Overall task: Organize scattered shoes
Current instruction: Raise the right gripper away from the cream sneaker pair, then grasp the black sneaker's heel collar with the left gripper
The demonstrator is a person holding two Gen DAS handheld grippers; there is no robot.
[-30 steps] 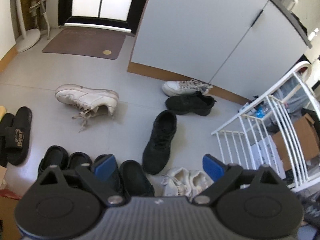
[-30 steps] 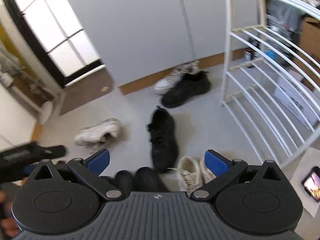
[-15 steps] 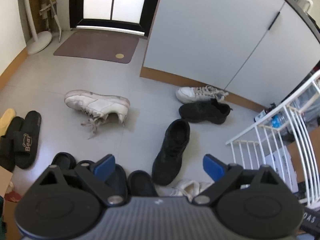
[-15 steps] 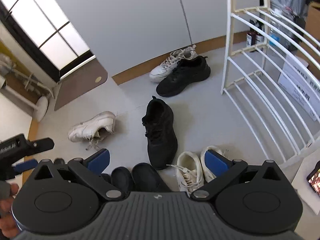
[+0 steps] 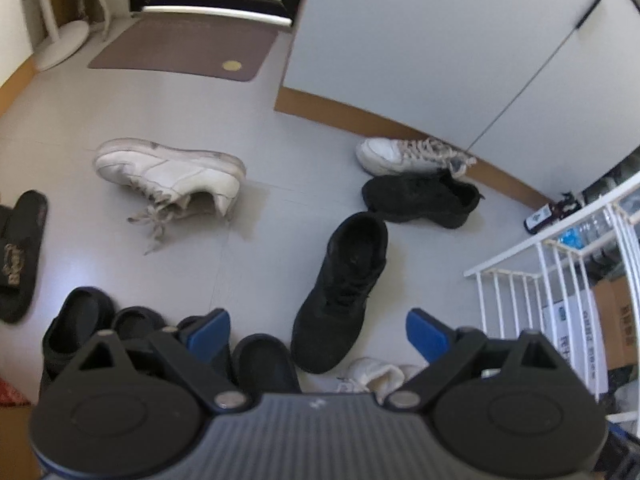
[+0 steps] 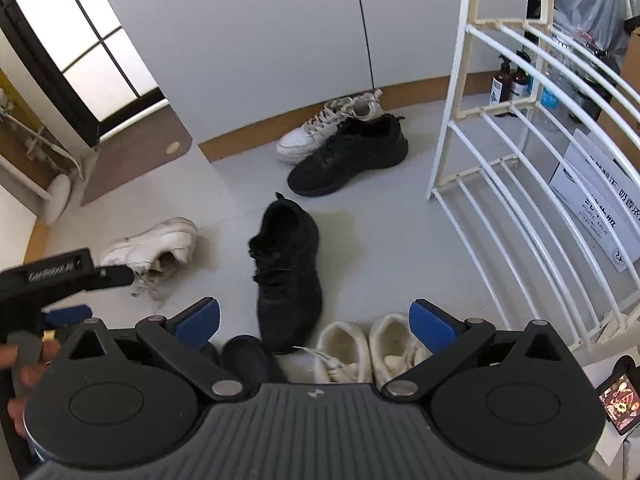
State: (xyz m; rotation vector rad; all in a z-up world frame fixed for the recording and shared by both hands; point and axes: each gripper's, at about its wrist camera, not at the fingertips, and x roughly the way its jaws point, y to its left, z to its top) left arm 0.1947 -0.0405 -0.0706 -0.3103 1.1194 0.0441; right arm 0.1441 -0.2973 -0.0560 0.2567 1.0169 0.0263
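Shoes lie scattered on a grey floor. One black sneaker points toward me in the middle. A second black sneaker lies by the cabinet beside a white sneaker. Another white sneaker lies on its side at left. A cream pair and black clogs sit close below. My left gripper and right gripper hover open above the near shoes, holding nothing.
A white wire rack stands at right with bottles and boxes behind it. A brown doormat lies by the door. Black slippers sit at far left. A phone lies bottom right.
Both grippers have come forward and lower toward the middle black sneaker, so the shoes look larger. The shoes have not moved. Both stay open.
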